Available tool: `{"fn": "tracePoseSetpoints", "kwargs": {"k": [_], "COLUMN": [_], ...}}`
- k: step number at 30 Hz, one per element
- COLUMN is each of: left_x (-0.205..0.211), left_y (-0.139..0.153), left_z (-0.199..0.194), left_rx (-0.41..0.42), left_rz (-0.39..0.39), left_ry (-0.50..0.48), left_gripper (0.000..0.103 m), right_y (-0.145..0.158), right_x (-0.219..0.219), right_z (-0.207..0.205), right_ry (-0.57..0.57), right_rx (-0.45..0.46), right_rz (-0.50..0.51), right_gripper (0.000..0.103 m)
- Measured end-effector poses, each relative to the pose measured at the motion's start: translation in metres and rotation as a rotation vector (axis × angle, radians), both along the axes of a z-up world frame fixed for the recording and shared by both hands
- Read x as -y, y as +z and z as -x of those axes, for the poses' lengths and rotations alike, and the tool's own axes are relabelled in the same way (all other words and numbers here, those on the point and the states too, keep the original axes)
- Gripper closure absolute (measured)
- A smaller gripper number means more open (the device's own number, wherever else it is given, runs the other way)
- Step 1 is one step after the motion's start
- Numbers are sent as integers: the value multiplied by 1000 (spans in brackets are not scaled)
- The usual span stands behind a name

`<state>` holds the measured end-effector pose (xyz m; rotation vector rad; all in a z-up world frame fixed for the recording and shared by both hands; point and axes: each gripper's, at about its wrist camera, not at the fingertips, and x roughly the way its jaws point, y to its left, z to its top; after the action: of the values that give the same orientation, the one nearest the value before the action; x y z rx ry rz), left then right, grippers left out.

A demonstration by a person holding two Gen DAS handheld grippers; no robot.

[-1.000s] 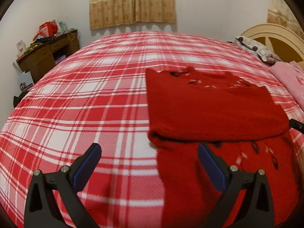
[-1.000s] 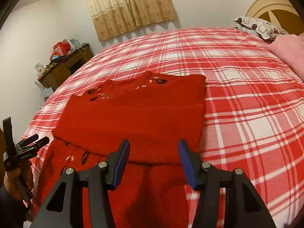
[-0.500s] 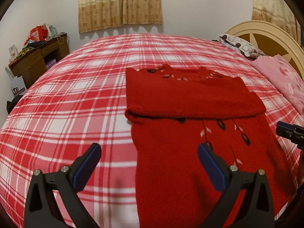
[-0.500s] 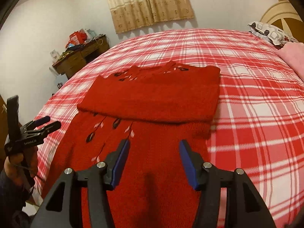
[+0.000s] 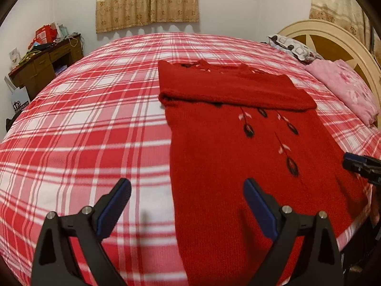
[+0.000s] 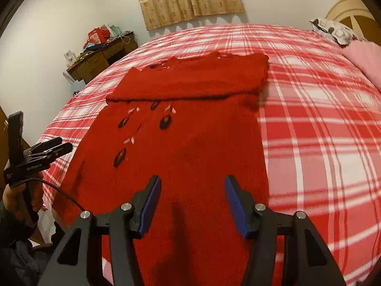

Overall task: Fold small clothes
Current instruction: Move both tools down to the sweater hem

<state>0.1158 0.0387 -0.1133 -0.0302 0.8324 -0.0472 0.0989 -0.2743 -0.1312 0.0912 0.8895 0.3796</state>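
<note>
Red-and-white plaid covers the bed [image 5: 83, 124], and on it lies the red sweater [image 5: 226, 157], spread flat with its hem end toward the cameras. At the far end of the sweater its sleeves are folded across the chest into a thick band [image 5: 228, 88], and just below that band a stitched motif of dark leaves and pale petals [image 5: 269, 131] runs down the front. The left gripper [image 5: 187, 191] hovers above the sweater's left edge, its jaws spread wide with nothing between them, one blue pad over bare plaid and the other over the knit. The right gripper [image 6: 193, 191] hangs over the sweater's near right part, its jaws likewise wide apart and holding nothing. From the right wrist view, the left gripper [image 6: 53, 146] shows off the sweater's left side, gripped in a hand [image 6: 16, 200]. Beyond the sweater's far end a beige curtain [image 5: 147, 0] hangs on the wall. A cluttered wooden desk [image 5: 42, 66] stands well to the sweater's left, past the bed's edge. To the sweater's right lie a pink pillow [image 5: 345, 88] and the cream headboard [image 5: 333, 38].
</note>
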Motion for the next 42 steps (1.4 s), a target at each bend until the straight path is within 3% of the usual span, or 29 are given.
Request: {"fn": "tracePoseSetpoints", "kwargs": {"k": [9,16,23,25,30,35,42], "left_x": [3,1,3,2,7,8,8], "left_y": [-8,-24,-34,-35,-35,-32,-36], "left_z": [36,46,54,56,62,67,68], "left_rx": [-33,-116,-161,-166,-179,-177,-204], "left_rz": [6,94,153,163,165,123,140], "left_ry": [-3,-28,-26,-26,-53,-26,-42], "left_gripper": [12,32,36,48,61,57,50], "right_y": [1,1,7,6,6,9,5], "right_x": [0,-6,-4,-4,-2,6,23], "right_z": [13,28,33,33,33,39,52], "right_ry": [-7,19,17,13,11,-3,-52], "right_rx": [-4,3,31,28,26,29,8], "right_rz": [-26,-24,-32,-33,-39,-40,-20], "right_gripper": [46,46,46,46,46,46,46]}}
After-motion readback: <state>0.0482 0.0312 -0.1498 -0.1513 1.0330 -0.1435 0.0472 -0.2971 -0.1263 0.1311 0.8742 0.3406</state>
